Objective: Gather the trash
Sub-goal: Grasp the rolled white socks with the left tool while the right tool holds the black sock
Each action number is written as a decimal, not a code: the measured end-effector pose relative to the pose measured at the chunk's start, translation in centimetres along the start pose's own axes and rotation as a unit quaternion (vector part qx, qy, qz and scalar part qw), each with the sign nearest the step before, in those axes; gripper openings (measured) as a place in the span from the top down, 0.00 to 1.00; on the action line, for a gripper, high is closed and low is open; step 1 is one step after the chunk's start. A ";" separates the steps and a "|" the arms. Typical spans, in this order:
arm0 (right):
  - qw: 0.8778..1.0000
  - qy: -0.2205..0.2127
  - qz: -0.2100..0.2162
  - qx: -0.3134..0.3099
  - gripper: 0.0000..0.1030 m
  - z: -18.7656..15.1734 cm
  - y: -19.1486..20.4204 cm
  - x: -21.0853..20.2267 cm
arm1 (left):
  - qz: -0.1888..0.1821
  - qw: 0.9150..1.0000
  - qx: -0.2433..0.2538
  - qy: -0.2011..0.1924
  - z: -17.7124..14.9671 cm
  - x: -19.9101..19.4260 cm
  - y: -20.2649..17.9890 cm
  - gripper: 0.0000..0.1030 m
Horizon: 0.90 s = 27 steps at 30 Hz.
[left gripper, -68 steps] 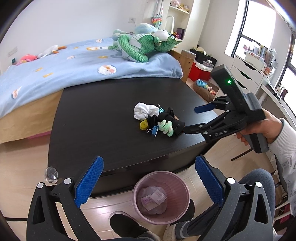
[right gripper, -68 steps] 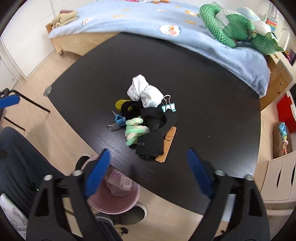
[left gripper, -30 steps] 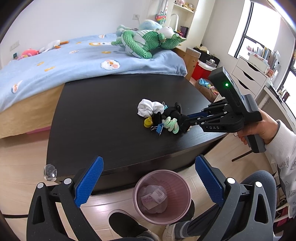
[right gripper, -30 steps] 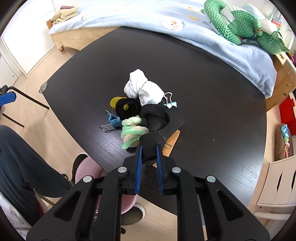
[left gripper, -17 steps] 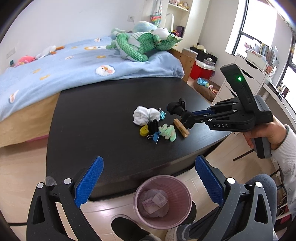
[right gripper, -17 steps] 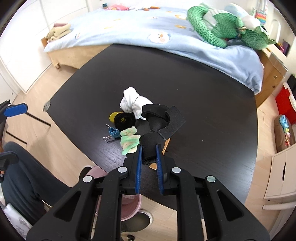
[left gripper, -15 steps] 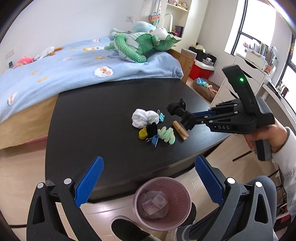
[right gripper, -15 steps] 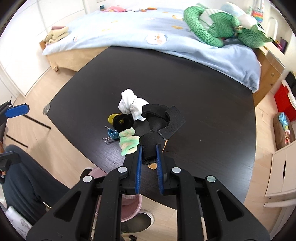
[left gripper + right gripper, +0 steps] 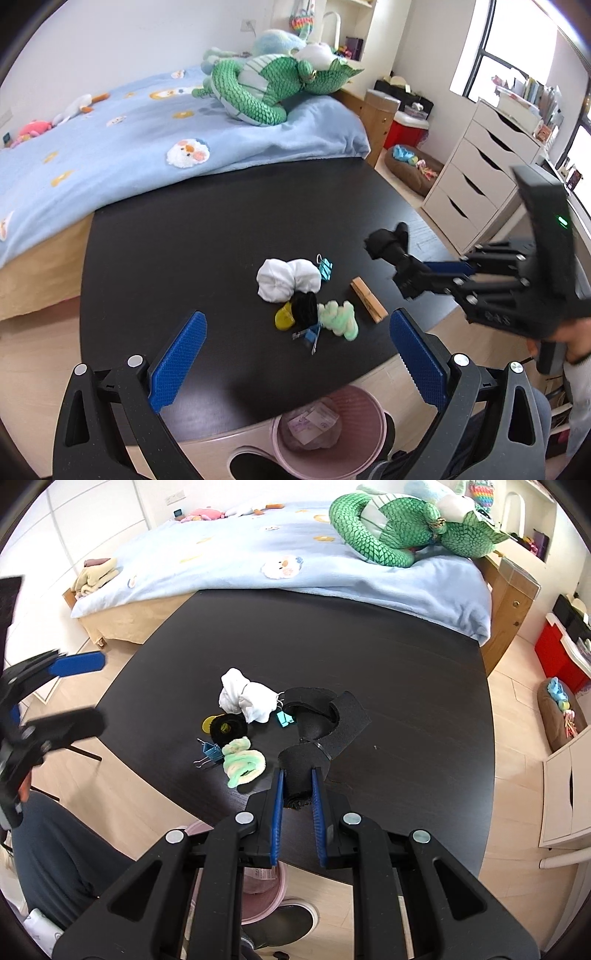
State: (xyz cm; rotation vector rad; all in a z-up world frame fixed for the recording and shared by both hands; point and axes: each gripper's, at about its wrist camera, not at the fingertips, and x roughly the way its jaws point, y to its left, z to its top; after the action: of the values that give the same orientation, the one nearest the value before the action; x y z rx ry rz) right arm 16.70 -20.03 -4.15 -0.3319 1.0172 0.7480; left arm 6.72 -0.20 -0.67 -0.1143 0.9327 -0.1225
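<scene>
While lifted: the right tongs (image 9: 295, 788) are clamped on a black fabric strap (image 9: 321, 723), held above the worktop (image 9: 192, 236).
Left tongs (image 9: 295, 365): spread wide, holding nothing.
Bin (image 9: 369, 410): pink, on the floor at the worktop's near edge.

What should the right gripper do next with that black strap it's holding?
Probably carry it toward the pink bin below the table's near edge. The right gripper is shut on the black strap, lifted off the table, and the bin is not under it yet.
</scene>
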 end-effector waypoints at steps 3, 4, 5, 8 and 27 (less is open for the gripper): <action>1.000 -0.002 -0.001 0.002 0.86 -0.1 -0.3 -0.2 | 0.001 1.000 -0.006 0.015 1.1 1.5 0.4 0.07; 1.000 -0.002 -0.001 0.003 0.86 -0.1 -0.4 -0.3 | 0.002 1.000 -0.009 0.022 1.4 2.0 0.6 0.07; 1.000 -0.003 -0.002 0.004 0.86 -0.1 -0.5 -0.4 | 0.001 0.999 -0.014 0.029 1.9 2.8 0.8 0.07; 1.000 -0.004 -0.003 0.006 0.86 -0.1 -0.6 -0.5 | 0.002 0.999 -0.023 0.049 2.7 4.4 1.3 0.07; 1.000 0.001 -0.002 0.012 0.86 -0.5 -1.2 0.3 | -0.015 0.985 -0.105 0.137 3.9 11.5 4.3 0.26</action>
State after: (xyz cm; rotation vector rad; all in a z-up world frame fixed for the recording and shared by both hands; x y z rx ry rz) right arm 17.30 -21.06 -4.72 -0.3143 1.0252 0.7314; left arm 16.93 2.48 -8.15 -0.3135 1.2180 -0.0688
